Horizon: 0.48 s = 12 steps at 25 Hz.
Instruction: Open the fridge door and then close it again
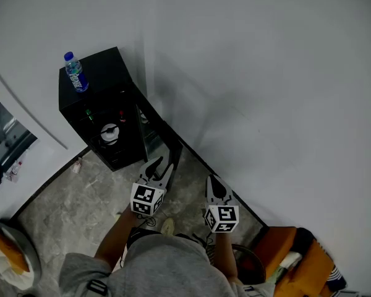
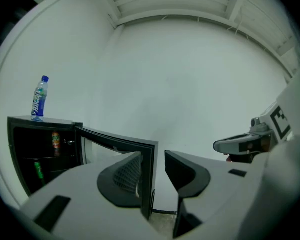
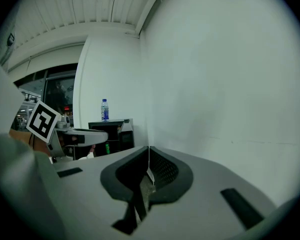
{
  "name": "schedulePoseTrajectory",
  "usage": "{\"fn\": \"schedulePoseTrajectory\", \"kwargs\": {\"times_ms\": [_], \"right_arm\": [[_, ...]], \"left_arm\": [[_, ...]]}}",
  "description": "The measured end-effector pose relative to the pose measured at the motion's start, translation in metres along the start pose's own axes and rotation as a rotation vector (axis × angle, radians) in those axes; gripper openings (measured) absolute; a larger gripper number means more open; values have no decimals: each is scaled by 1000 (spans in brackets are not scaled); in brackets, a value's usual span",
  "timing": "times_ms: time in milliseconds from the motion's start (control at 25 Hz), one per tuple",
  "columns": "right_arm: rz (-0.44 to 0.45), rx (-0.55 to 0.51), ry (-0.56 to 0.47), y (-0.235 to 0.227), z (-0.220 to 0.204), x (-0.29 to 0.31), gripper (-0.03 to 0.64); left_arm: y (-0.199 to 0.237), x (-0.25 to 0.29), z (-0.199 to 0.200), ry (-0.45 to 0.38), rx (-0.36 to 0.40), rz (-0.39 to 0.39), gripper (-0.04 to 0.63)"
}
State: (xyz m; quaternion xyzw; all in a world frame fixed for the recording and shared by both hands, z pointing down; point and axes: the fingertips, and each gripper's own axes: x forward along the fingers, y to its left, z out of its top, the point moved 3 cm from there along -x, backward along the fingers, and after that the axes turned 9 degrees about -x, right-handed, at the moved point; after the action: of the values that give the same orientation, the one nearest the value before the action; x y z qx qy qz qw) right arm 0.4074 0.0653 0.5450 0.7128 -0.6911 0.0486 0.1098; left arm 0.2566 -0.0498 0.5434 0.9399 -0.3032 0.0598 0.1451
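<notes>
A small black fridge [image 1: 102, 98] stands against the white wall, and its glass door [image 1: 164, 135] is swung open towards me. My left gripper [image 1: 159, 166] is at the door's free edge. In the left gripper view the door [image 2: 115, 141] edge sits in the gap of my left gripper [image 2: 153, 171], close by the left jaw. A strip of wall shows between the edge and the right jaw. My right gripper [image 1: 215, 183] hangs to the right, near the wall, with its jaws together and holding nothing [image 3: 149, 171].
A blue-capped water bottle [image 1: 76, 73] stands on the fridge top. Inside are a can [image 2: 55, 140], a green bottle [image 2: 38, 169] and a white round thing [image 1: 109, 132]. An orange object [image 1: 297, 252] lies at the bottom right by the wall [image 1: 266, 73].
</notes>
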Motion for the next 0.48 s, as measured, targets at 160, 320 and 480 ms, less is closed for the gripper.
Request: {"fn": "schedulePoseTrajectory", "kwargs": {"times_ms": [160,320,480], "right_arm": [[42,-26,-11,13,5,8,25],[90,-37,-28,29,12,15,25],[139,-57,-46,46,20,22,25]], "left_arm": [[12,-27,9,-40,5,55,133],[24,-57,14,-70,-4,114,123],[37,-84,17,-103,-24,193,100]]}}
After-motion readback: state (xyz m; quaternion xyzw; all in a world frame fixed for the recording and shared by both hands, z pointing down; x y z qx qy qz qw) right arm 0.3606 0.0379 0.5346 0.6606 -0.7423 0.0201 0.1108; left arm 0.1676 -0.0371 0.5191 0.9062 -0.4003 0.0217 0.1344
